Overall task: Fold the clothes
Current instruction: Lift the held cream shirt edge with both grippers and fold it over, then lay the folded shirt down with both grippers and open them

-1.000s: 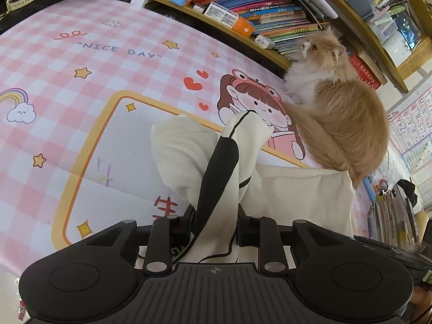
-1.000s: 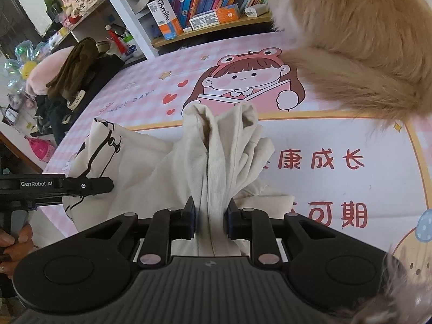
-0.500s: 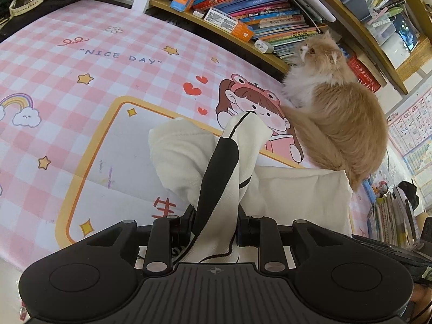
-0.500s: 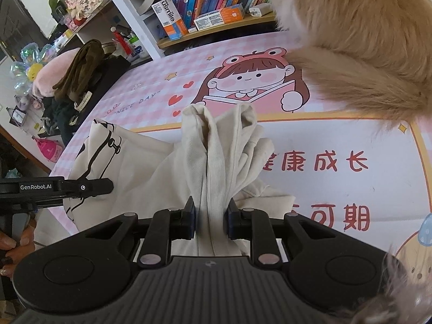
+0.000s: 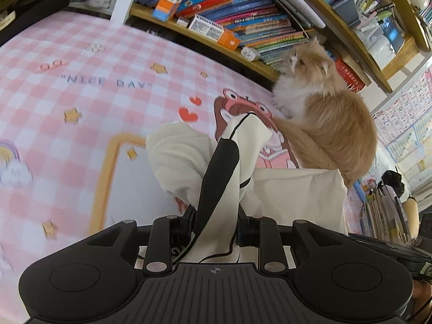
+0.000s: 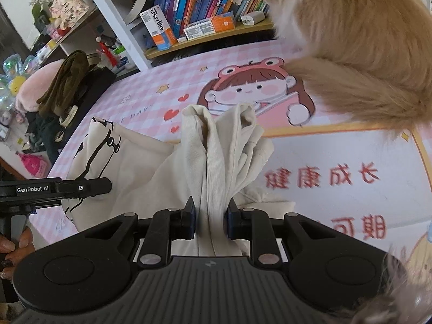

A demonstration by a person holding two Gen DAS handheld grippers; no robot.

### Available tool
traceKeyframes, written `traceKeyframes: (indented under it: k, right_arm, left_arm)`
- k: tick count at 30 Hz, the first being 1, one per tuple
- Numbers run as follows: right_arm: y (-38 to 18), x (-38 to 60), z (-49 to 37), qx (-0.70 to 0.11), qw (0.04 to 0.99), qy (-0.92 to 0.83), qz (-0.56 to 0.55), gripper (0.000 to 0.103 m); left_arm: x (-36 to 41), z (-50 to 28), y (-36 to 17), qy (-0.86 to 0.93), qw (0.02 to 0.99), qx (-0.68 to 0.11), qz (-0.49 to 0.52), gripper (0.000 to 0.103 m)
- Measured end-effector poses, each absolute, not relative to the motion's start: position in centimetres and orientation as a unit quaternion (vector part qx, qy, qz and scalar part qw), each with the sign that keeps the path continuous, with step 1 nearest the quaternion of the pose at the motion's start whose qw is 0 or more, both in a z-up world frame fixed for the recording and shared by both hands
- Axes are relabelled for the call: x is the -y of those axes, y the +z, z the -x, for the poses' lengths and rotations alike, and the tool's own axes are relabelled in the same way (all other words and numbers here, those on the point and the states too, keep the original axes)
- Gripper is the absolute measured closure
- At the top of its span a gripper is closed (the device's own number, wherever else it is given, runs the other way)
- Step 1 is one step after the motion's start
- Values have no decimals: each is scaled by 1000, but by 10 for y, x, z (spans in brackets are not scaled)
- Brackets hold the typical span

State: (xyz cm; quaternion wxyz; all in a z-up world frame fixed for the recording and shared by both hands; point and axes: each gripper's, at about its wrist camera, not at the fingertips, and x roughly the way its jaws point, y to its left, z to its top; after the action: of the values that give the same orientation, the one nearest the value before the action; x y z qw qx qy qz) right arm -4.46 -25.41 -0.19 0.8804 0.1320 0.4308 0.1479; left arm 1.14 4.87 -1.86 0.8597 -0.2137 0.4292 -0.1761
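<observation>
Cream garment (image 6: 216, 162) bunched upward, pinched in both left gripper (image 5: 214, 225) and right gripper (image 6: 209, 220)

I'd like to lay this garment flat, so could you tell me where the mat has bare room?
Free: the pink checked stretch of the mat around "NICE DAY", left of the cream garment. Also the white panel with red characters, below the cat's tail. Crowded: the far right corner, where the cat sits.

Both grippers clamped.
Left gripper (image 5: 216, 226) and right gripper (image 6: 210, 222) sit bottom centre, each pinching cream garment (image 6: 216, 162).
</observation>
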Motion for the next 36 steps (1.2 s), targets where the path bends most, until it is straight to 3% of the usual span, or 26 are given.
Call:
traceKeyframes:
  k: [14, 36]
  right_arm:
    - [28, 190, -67, -401, 893, 139, -147, 84]
    - [5, 206, -277, -383, 897, 176, -130, 84]
  left_arm:
    - [-117, -129, 23, -198, 873, -383, 229, 78]
    - [-112, -293, -15, -158, 876, -359, 281, 78]
